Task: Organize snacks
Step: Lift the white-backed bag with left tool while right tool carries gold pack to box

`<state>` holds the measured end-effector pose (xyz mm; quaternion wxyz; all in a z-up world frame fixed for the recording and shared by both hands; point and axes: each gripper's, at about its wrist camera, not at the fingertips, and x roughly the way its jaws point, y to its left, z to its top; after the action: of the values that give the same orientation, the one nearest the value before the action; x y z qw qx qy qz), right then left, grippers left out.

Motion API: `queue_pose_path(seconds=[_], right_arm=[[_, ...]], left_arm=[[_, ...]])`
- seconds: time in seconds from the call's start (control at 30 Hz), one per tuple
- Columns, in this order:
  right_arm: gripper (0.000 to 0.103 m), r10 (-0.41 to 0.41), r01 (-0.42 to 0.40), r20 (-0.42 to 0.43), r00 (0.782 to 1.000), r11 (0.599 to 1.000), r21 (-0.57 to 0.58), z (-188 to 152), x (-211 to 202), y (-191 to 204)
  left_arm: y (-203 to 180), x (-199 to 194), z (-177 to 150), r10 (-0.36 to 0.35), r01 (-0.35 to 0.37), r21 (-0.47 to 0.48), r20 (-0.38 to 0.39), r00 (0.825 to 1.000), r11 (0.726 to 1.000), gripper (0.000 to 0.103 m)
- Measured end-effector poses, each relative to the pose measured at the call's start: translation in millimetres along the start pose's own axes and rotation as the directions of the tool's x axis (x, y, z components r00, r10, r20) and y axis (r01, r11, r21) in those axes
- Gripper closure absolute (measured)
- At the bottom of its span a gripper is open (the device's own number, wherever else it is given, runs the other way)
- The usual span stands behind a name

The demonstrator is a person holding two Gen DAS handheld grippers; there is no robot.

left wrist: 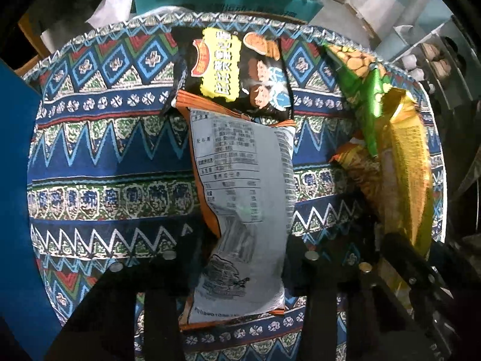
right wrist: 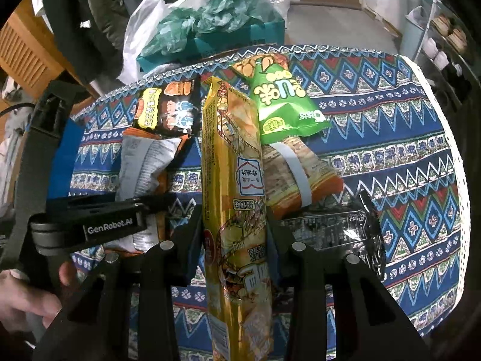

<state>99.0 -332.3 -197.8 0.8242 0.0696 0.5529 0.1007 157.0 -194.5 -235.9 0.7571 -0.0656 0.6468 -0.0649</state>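
1. Left wrist view: the left gripper [left wrist: 237, 258] has its black fingers spread wide to either side of the orange-edged snack bag lying grey printed back up [left wrist: 240, 210]. I see a gap on both sides, so nothing is clamped.
2. That bag lies lengthwise along the gripper's line, on the round table under a blue, red and green patterned cloth [left wrist: 105, 156]. Its far end tucks just under the black snack bag with cartoon children [left wrist: 240, 72].
3. Open cloth stretches to the left; the table's far edge curves close behind the black bag. On the right, the green snack pouch [left wrist: 360, 90] and the long yellow foil snack pack [left wrist: 405, 162] crowd the rim, the yellow one blurred.
4. Right wrist view: the right gripper [right wrist: 234, 240] is closed on the long yellow foil snack pack [right wrist: 233, 180], its black fingers pressed against both sides. The pack runs forward between them, its near end cut off at the bottom.
5. Beyond, the green snack pouch [right wrist: 279, 102] overlaps an orange cracker pack with a white band [right wrist: 297, 174]. A silver-and-black foil bag [right wrist: 336, 228] lies half hidden behind the right finger.
6. Bare cloth lies open to the right, up to the lace-trimmed edge.
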Motion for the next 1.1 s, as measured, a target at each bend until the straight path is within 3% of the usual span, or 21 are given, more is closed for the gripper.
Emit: queue_pose_path(seconds=[0.2, 0.63, 1.1], right_arm=[[0.067, -0.001, 0.001, 0.011, 1.0, 1.0, -0.01, 3, -3, 8], [0.067, 0.012, -0.011, 0.047, 0.999, 1.0, -0.028, 10, -24, 28], [0.067, 0.057, -0.048, 0.093, 0.994, 0.994, -0.096, 13, -55, 79]], left_arm=[[1, -24, -8, 0.002, -0.004, 0.029, 0.049, 0.999, 1.0, 0.064], [33, -80, -25, -0.023, 0.024, -0.006, 0.108, 0.994, 1.0, 0.064], [59, -130, -50, -0.006, 0.011, -0.028, 0.182, 0.983, 1.0, 0.064]])
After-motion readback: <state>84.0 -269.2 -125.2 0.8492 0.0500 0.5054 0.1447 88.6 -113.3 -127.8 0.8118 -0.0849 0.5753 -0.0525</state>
